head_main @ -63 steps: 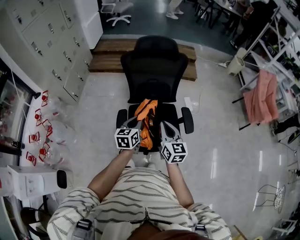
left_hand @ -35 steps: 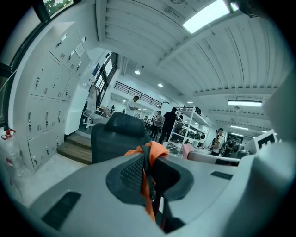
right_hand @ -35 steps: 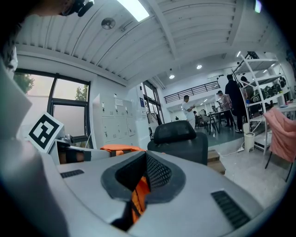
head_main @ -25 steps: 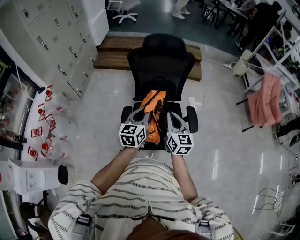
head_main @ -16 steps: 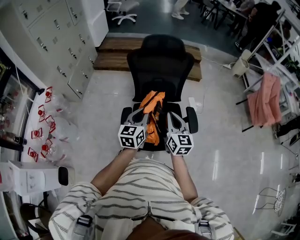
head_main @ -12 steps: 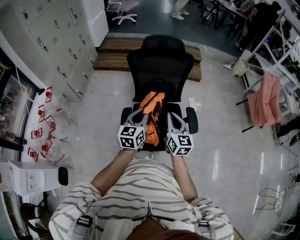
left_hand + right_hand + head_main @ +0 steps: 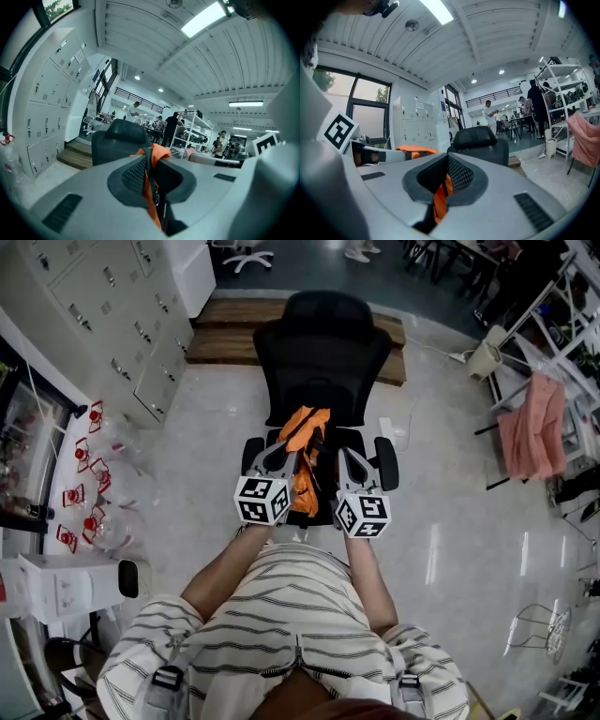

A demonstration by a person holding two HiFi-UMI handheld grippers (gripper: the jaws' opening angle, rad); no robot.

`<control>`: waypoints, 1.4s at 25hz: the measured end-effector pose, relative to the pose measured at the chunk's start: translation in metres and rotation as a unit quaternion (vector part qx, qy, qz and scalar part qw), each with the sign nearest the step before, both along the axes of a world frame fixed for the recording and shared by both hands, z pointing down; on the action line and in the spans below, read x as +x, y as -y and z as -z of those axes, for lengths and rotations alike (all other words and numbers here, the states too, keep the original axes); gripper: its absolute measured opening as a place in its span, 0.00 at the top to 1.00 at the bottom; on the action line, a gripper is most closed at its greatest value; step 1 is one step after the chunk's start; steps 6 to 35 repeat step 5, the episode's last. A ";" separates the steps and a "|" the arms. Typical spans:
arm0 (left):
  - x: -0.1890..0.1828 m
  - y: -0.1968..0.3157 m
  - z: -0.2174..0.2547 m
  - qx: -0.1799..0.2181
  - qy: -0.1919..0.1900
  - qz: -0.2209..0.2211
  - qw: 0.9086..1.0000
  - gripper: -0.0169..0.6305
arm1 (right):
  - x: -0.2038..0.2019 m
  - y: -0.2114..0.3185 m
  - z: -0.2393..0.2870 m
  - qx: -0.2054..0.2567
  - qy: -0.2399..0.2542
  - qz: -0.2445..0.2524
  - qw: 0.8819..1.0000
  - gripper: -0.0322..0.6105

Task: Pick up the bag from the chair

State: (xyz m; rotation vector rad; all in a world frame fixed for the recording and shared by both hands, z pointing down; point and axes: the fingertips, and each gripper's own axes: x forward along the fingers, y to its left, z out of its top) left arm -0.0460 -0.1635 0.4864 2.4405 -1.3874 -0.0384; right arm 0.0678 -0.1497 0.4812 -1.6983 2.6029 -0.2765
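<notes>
Though crumpled, bright orange bag

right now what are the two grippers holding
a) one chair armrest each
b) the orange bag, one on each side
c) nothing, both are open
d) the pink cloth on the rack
b: the left gripper and the right gripper each have their fingers closed on orange fabric of the bag, which the head view shows between them at the chair.
</notes>
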 end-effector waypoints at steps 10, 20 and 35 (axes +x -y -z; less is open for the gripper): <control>0.004 0.001 -0.001 0.000 0.000 -0.005 1.000 0.91 | 0.002 0.002 0.000 0.000 -0.001 -0.004 1.000 0.92; 0.004 0.001 -0.001 0.000 0.000 -0.005 1.000 0.91 | 0.002 0.002 0.000 0.000 -0.001 -0.004 1.000 0.92; 0.004 0.001 -0.001 0.000 0.000 -0.005 1.000 0.91 | 0.002 0.002 0.000 0.000 -0.001 -0.004 1.000 0.92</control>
